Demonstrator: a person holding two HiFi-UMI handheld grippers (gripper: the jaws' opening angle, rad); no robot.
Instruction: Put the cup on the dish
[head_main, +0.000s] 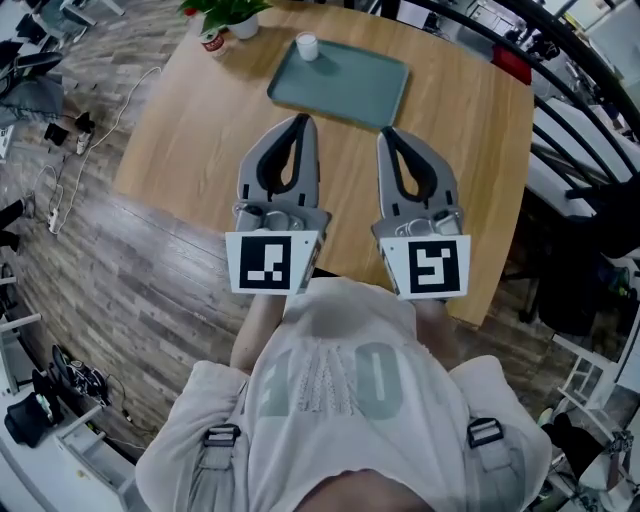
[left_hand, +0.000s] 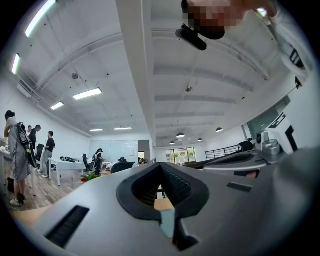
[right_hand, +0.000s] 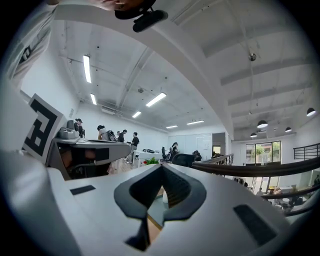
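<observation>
A small white cup (head_main: 307, 46) stands at the far left corner of a flat green dish (head_main: 345, 85), which lies at the far side of the wooden table (head_main: 190, 140). My left gripper (head_main: 301, 120) and my right gripper (head_main: 388, 134) hang side by side over the table's near half, short of the dish, both pointing toward it. Both are shut with nothing between the jaws. In the right gripper view, the shut gripper (right_hand: 161, 166) shows a sliver of the white cup (right_hand: 165, 196) through its jaw window. In the left gripper view, the shut gripper (left_hand: 161, 165) frames a strip of green dish (left_hand: 168, 221).
A potted plant (head_main: 228, 12) and a red-and-white can (head_main: 212, 42) stand at the table's far left corner. Cables and plugs (head_main: 70, 130) lie on the wood floor to the left. Dark chairs and railings (head_main: 580, 150) crowd the right side. People stand far off in the room.
</observation>
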